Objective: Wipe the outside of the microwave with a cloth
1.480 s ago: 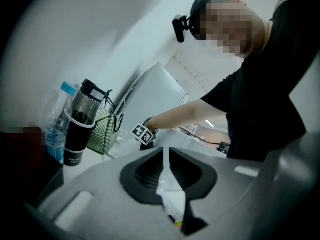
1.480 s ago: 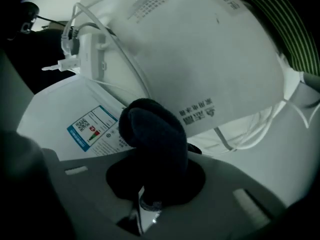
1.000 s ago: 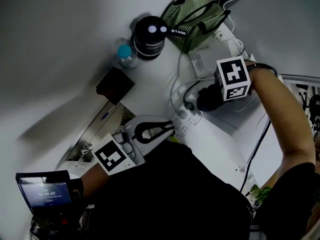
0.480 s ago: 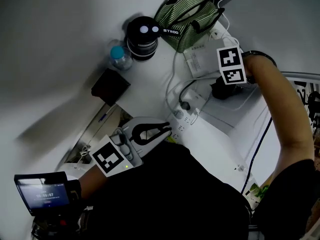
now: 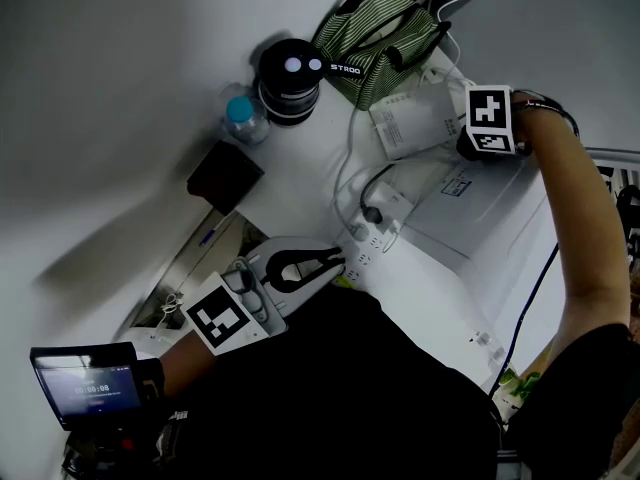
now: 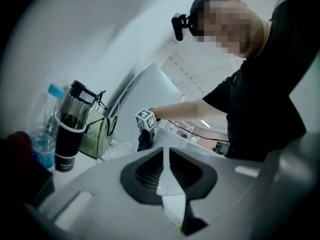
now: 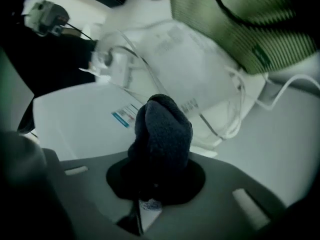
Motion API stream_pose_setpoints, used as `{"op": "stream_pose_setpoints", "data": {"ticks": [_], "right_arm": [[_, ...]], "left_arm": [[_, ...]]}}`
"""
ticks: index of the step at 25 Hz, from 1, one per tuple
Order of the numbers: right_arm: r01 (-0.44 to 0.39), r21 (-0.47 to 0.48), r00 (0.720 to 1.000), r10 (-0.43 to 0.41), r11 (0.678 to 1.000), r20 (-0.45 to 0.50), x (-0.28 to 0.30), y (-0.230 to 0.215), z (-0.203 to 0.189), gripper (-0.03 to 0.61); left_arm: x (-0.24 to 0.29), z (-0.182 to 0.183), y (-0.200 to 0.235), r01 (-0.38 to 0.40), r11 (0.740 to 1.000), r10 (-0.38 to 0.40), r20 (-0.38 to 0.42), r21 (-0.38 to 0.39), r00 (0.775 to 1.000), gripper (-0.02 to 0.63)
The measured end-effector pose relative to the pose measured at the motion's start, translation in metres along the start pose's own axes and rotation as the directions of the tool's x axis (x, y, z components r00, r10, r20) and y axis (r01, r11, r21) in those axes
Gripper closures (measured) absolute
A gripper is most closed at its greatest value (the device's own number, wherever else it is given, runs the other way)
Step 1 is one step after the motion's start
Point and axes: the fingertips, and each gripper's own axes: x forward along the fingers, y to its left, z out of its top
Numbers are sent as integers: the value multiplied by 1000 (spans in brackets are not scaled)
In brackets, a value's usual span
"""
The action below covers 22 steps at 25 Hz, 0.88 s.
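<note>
My right gripper (image 5: 468, 148) is shut on a dark blue cloth (image 7: 165, 124), bunched between its jaws. It is held over the far end of the white microwave (image 5: 500, 218), near a small label (image 7: 125, 115) on its top. The cloth hides the fingertips in the right gripper view. My left gripper (image 5: 336, 260) hangs shut and holds nothing, close to my body at the counter's near edge. In the left gripper view its pads (image 6: 150, 171) meet at the tips, and the right gripper's marker cube (image 6: 146, 119) shows beyond, by the microwave (image 6: 182, 134).
Behind the microwave lie a white plastic package (image 5: 410, 123), a green striped bag (image 5: 385, 28) and loose white cables. A black tumbler (image 5: 293, 76), a water bottle (image 5: 243, 116) and a black box (image 5: 227, 173) stand to the left. A power strip (image 5: 372, 236) lies by the microwave's near left.
My right gripper has carried the cloth up and to the right, from near the power strip to the microwave's far end. The left gripper has stayed where it was.
</note>
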Motion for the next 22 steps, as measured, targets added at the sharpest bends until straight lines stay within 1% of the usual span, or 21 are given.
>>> {"op": "stream_pose_setpoints", "data": {"ticks": [1, 2, 3, 4, 5, 6, 7, 8, 9, 10, 11, 12, 13, 15, 17, 19, 20, 22], "right_arm": [[-42, -57, 994, 47, 998, 100, -13, 22, 20, 531], [-92, -137, 974, 118, 986, 194, -29, 50, 41, 531], [-143, -233, 942, 204, 962, 265, -45, 83, 60, 531], [-187, -334, 906, 294, 924, 306, -60, 117, 76, 531], [-221, -424, 872, 372, 878, 318, -73, 148, 87, 531], [-243, -495, 849, 430, 834, 307, -81, 173, 95, 531], [-259, -543, 841, 463, 799, 280, -83, 191, 100, 531], [-272, -572, 844, 477, 774, 244, -80, 203, 102, 531], [-287, -585, 851, 482, 758, 207, -73, 209, 102, 531], [-303, -586, 856, 485, 751, 178, -66, 211, 102, 531], [-318, -578, 859, 486, 752, 160, -60, 209, 102, 532], [-326, -561, 863, 482, 761, 153, -55, 205, 101, 532], [-325, -536, 872, 466, 780, 149, -50, 196, 97, 532], [-306, -458, 900, 410, 834, 146, -39, 169, 84, 532], [-288, -354, 921, 359, 890, 152, -30, 135, 65, 534], [-263, -226, 941, 301, 938, 153, -21, 98, 40, 534], [-247, -157, 950, 271, 956, 153, -17, 80, 27, 534], [-200, -25, 969, 201, 980, 141, -12, 46, -1, 534]], "left_arm": [[1, 1, 0, 1, 1000, -1, 0, -1, 1000, 577], [2, 2, 0, 3, 1000, -3, 2, 0, 1000, 577], [3, 3, -1, 7, 1000, -7, 3, 3, 1000, 577], [5, 4, -2, 13, 1000, -13, 4, 8, 1000, 577], [7, 5, -3, 20, 1000, -20, 4, 11, 1000, 577], [8, 6, -5, 25, 1000, -25, 4, 12, 1000, 577], [9, 6, -6, 27, 1000, -27, 3, 12, 1000, 577], [10, 6, -6, 29, 1000, -29, 2, 10, 1000, 577], [11, 6, -7, 29, 1000, -29, 1, 10, 1000, 577], [11, 5, -7, 30, 1000, -30, 0, 9, 1000, 577], [12, 5, -7, 30, 1000, -30, 0, 9, 1000, 577], [12, 5, -7, 31, 999, -31, -1, 8, 1000, 577], [11, 4, -7, 32, 999, -32, -2, 8, 999, 577], [11, 3, -8, 34, 999, -34, -3, 7, 999, 577], [11, 3, -9, 37, 999, -37, -3, 6, 999, 577], [11, 3, -10, 40, 999, -40, -3, 5, 999, 577], [11, 2, -10, 42, 999, -42, -3, 4, 999, 577], [11, 2, -11, 43, 999, -43, 1, 2, 999, 577]]}}
